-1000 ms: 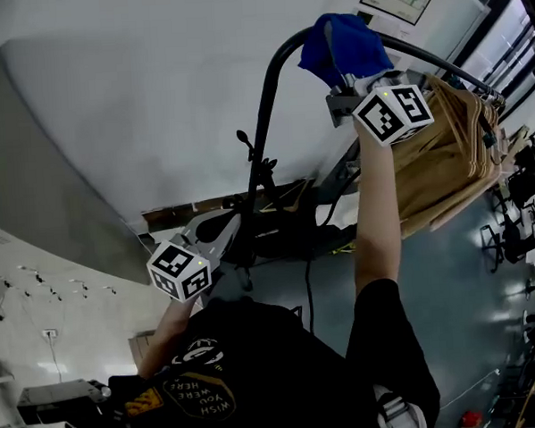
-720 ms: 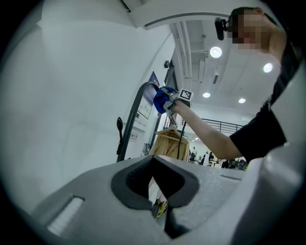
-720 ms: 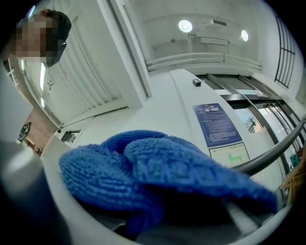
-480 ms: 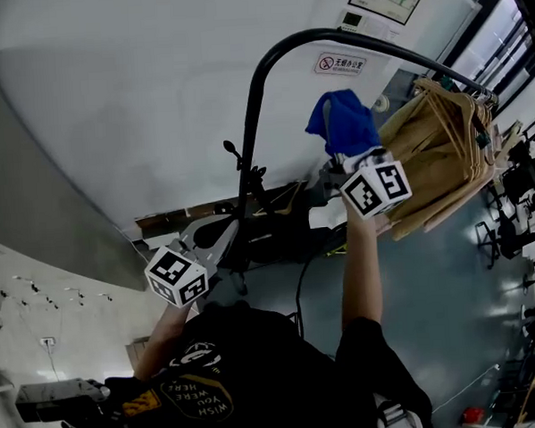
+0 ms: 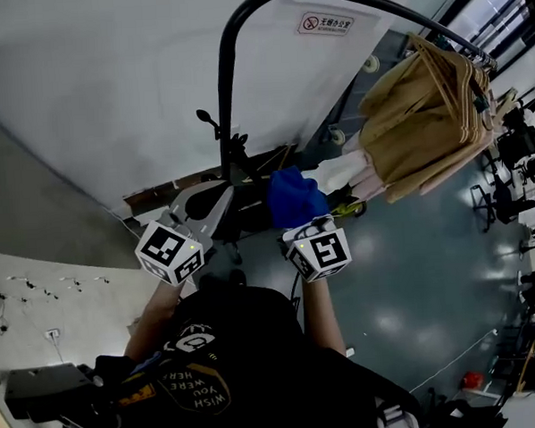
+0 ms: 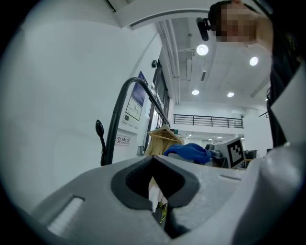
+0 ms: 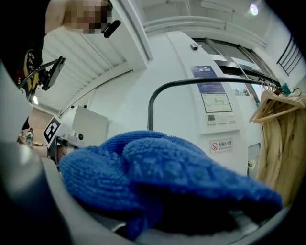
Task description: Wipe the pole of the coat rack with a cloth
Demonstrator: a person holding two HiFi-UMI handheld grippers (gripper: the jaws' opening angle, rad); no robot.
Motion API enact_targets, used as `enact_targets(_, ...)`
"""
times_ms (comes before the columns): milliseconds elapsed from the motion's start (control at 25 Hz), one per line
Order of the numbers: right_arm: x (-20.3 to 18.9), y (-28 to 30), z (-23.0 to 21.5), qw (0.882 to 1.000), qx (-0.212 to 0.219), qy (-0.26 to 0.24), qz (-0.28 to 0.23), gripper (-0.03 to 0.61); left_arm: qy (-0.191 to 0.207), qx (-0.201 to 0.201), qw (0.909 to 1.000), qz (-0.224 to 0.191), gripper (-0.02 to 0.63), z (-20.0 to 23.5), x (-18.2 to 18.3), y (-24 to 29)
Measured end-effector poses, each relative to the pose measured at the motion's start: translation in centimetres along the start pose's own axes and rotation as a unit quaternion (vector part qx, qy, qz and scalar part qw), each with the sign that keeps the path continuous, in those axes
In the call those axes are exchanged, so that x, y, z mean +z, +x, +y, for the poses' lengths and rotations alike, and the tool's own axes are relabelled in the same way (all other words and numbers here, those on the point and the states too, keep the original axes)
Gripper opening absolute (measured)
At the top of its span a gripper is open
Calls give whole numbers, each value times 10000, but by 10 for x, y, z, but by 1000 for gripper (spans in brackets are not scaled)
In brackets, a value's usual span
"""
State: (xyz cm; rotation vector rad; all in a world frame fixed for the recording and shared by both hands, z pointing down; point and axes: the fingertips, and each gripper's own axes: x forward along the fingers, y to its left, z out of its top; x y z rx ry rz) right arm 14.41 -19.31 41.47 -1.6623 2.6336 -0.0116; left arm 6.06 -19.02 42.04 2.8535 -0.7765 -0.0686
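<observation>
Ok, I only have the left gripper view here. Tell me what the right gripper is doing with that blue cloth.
Observer: The right gripper is shut on the blue cloth; its own view shows cloth bunched across the jaws.
Operator: Say whether it touches the pole.
Observer: No. The head view shows it apart from the pole, right of the upright, well below the curved top.

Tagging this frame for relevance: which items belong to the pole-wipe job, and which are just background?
Job in hand:
blue cloth
black coat rack pole

Just lying about:
tan coats hanging from the rack
wooden hangers
wall sign
</observation>
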Motion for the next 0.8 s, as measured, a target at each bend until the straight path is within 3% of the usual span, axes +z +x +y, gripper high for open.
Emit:
enact_targets(280, -23, -14, -3, 9990, -194, 246, 321, 5, -191, -61, 9993, 324, 3, -6, -21, 5)
enact_targets(520, -28, -19, -2, 9977, -182, 580, 287, 5, -273, -53, 9988, 399, 3, -9, -28, 3)
enact_targets(800, -26, -18, 3, 9979, -158, 558, 282, 5, -284, -83, 9984, 484, 3, -7, -32, -2)
